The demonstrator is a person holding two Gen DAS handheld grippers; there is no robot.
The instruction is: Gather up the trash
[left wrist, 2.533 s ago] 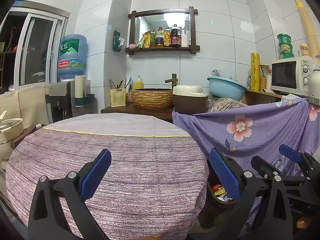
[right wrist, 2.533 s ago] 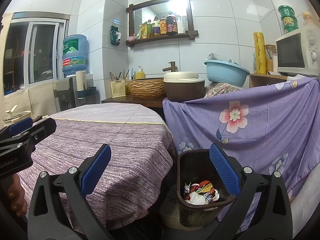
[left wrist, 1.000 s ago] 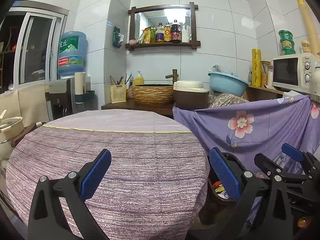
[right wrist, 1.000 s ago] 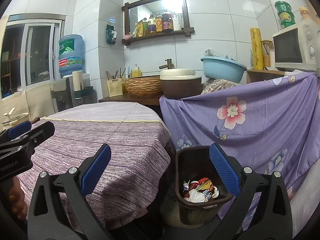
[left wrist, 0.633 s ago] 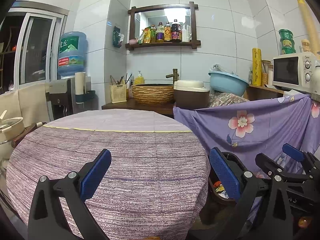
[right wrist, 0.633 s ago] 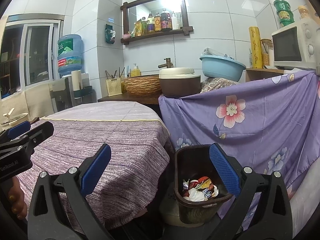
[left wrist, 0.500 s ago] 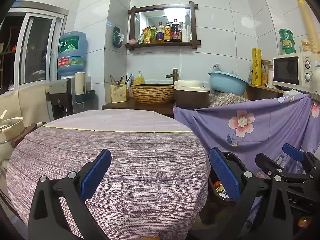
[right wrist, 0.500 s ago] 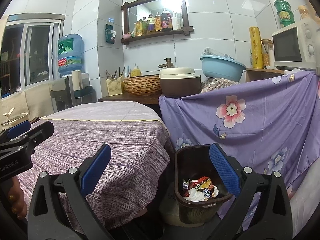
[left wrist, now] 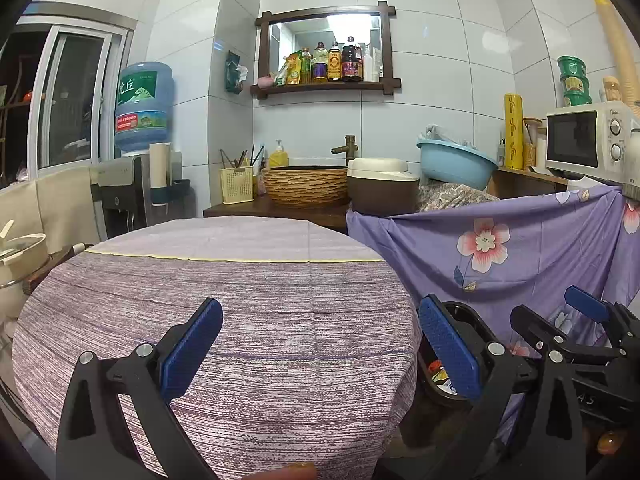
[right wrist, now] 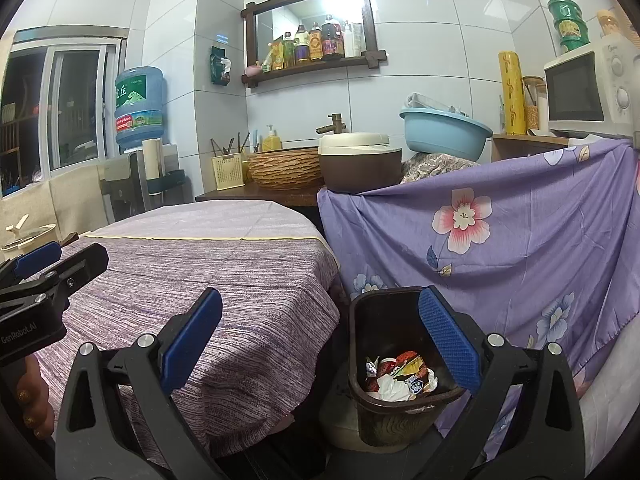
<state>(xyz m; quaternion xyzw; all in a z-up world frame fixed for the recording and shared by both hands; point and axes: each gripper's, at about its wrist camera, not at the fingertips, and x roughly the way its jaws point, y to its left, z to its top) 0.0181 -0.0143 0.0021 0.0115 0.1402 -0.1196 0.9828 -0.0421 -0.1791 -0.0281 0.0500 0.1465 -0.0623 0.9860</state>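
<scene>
Purple striped cloth covers the round counter that fills the centre of my left wrist view. My left tongs are spread wide w/ nothing between the blue pads, sitting low in the frame over the counter's near edge. At the lower right of that view my right tongs poke in, beside the dark brown trash bin, which is mostly hidden behind my own right pad.

In the right wrist view, my right tongs are also wide open and hold nothing. The trash bin sits in the lower centre-right of the frame, just beside the counter's edge, on the floor. Inside it, at the bottom, lies a pile of crumpled wrappers, red, yellow and white. A purple floral sheet hangs behind the bin, filling the right side. My left tongs show at the left edge, over the counter.
</scene>
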